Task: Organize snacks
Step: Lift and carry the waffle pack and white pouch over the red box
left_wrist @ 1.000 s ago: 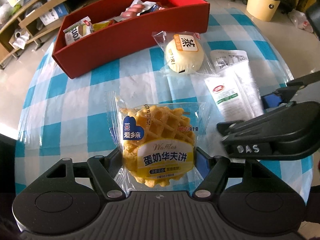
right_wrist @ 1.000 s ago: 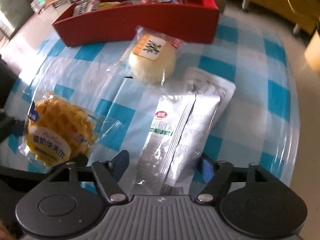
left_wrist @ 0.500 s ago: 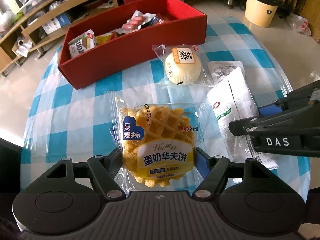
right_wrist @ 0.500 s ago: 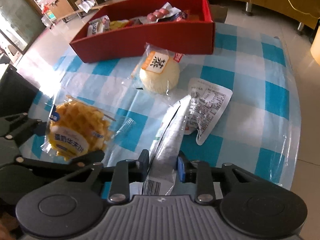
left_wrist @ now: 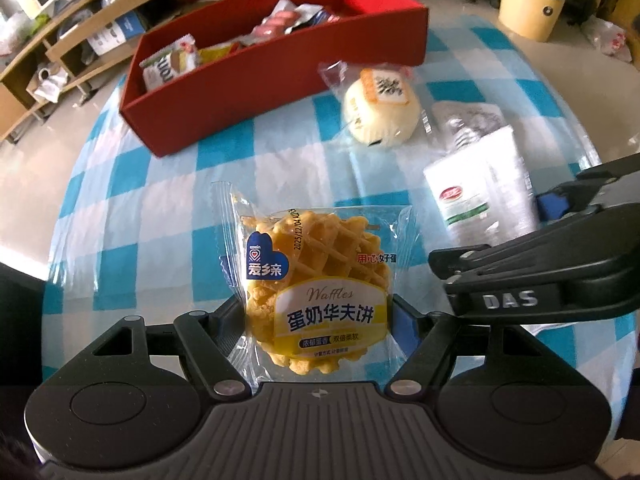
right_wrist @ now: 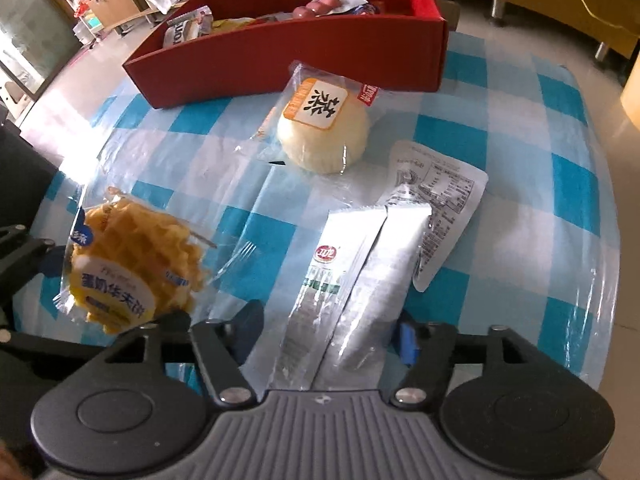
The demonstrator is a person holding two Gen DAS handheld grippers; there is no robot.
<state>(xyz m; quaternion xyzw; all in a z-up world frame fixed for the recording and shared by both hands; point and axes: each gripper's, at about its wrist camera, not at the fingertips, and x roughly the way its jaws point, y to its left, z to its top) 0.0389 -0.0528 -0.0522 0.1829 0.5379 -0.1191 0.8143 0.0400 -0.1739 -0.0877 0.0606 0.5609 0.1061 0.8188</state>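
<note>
The left gripper [left_wrist: 318, 320], at the bottom centre of its own view, is closed on the waffle packet [left_wrist: 316, 280]; its two fingers press the lower sides of the clear wrapper, and the packet stands up between them.

The right gripper [right_wrist: 328, 336], at the bottom of the right wrist view, is opening its jaws. The silver-white pouch [right_wrist: 352, 280] lies flat between them on the tablecloth, and the fingers stand a little away from its edges.

In the right wrist view the wrapped steamed bun [right_wrist: 324, 132] rests in the upper centre of the frame, just in front of the red box [right_wrist: 280, 60]. The box runs across the top of the frame and already holds several snack packets [right_wrist: 188, 30]. The blue and white checked tablecloth [right_wrist: 520, 120] covers the round table. In the left wrist view a yellow bin [left_wrist: 532, 4] stands on the floor, in the upper right corner.
</note>
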